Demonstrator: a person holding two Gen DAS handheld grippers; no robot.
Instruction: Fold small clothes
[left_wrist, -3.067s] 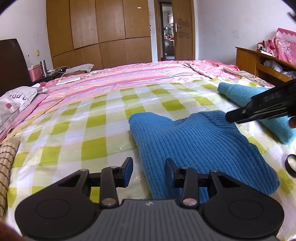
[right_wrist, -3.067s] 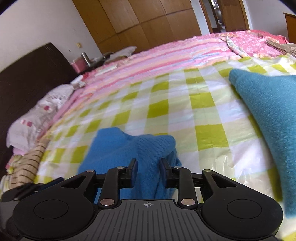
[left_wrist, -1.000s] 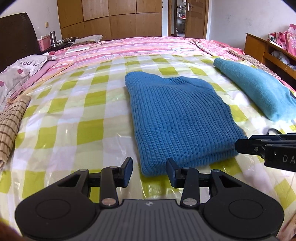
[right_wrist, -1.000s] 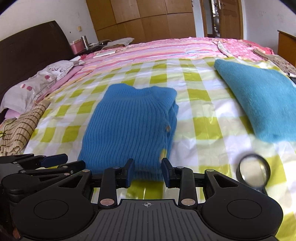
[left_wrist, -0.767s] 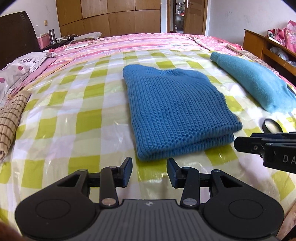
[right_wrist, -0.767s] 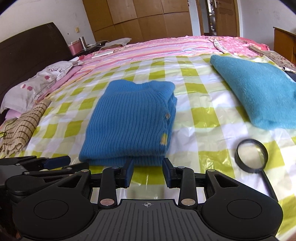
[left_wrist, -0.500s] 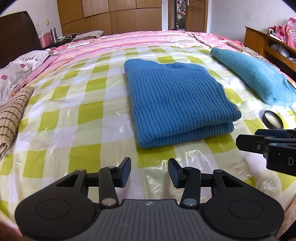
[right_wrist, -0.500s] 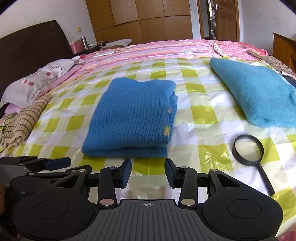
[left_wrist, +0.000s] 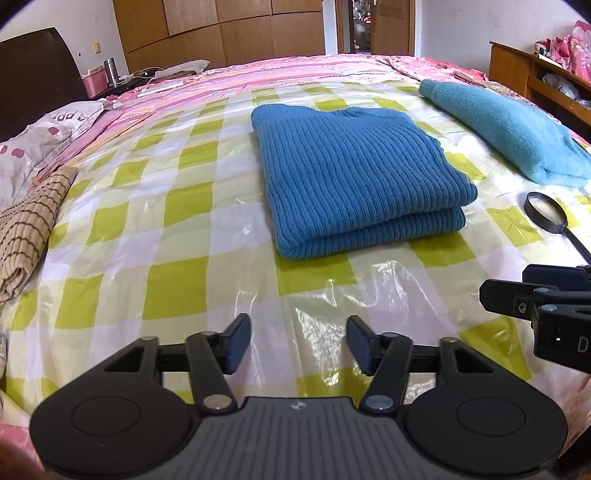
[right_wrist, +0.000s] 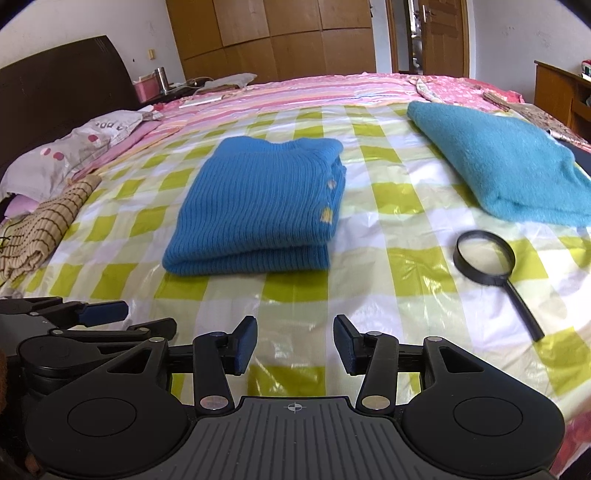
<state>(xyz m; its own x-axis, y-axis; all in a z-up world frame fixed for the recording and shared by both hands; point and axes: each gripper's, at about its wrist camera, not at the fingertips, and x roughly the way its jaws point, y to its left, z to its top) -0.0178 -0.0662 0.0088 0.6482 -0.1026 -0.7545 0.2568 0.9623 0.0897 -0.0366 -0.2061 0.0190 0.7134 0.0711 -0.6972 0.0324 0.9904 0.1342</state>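
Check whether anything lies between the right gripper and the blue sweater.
Nothing visible does. Only bare checked sheet lies between the right gripper and the folded sweater. The magnifying glass lies off to the right, clear of that path.

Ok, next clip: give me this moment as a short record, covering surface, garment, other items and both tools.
surface: bed with checked plastic sheet
garment: blue sweater, folded, lying flat, apart from both tools
other items: teal sweater to its right; magnifier on the sheet between the teal sweater and the camera; striped cloth at left
left tool: jaws have just been opening, nothing between them
right tool: jaws have just been opening, nothing between them
task state: fold looks done
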